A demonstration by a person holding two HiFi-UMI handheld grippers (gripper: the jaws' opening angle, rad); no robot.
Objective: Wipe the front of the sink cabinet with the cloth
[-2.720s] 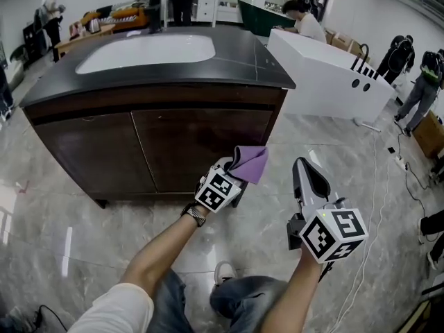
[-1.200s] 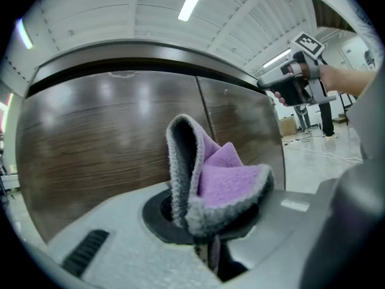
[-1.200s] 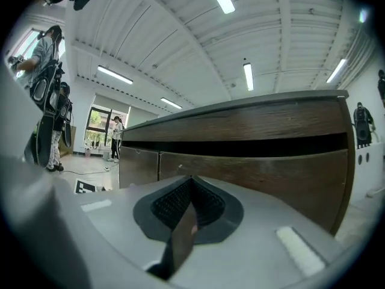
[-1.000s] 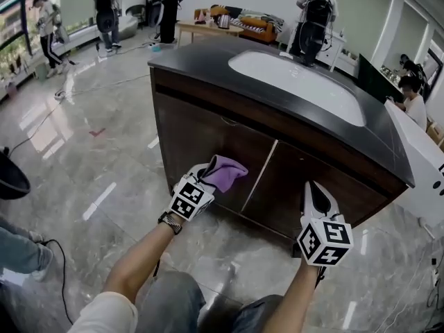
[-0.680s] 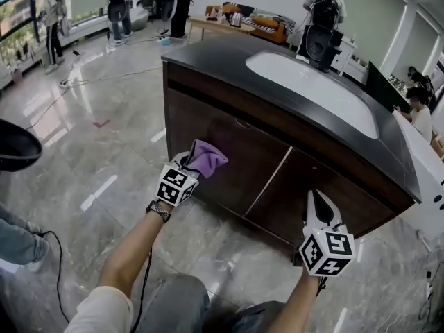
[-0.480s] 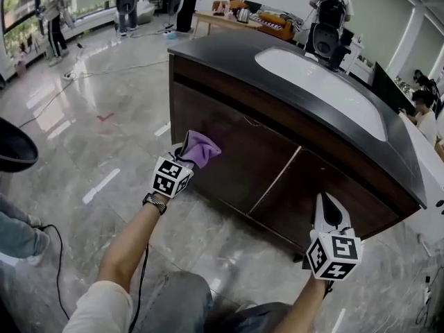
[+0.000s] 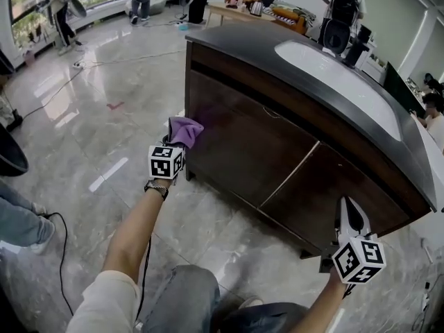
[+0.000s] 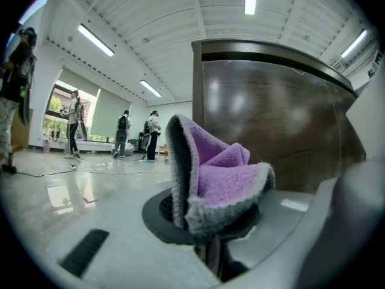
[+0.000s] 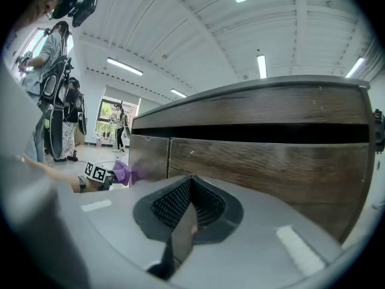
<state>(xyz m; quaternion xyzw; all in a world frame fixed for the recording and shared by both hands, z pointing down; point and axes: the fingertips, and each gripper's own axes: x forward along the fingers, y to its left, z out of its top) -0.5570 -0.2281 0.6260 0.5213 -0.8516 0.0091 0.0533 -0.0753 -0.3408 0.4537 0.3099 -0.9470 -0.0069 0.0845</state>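
The sink cabinet [image 7: 277, 158] is dark brown wood with a black top and a white basin. My left gripper [image 7: 179, 139] is shut on a purple cloth [image 7: 184, 128] and holds it at the cabinet's left front corner. In the left gripper view the cloth [image 8: 222, 179] bunches between the jaws, just in front of the wood [image 8: 271, 119]. My right gripper [image 7: 350, 217] hangs low by the right door, shut with nothing in it. The right gripper view shows the cabinet front [image 9: 271, 161] and the far cloth [image 9: 123, 172].
Polished marble floor [image 7: 90, 137] surrounds the cabinet. Several people stand at the far end of the room near tables [image 7: 270, 9]. A black cable [image 7: 59, 234] lies on the floor at the left. My knees [image 7: 187, 300] are low in the head view.
My left gripper has carried the cloth leftward along the cabinet front, from the middle doors to the left corner. The right gripper has dropped lower and further right in the view.
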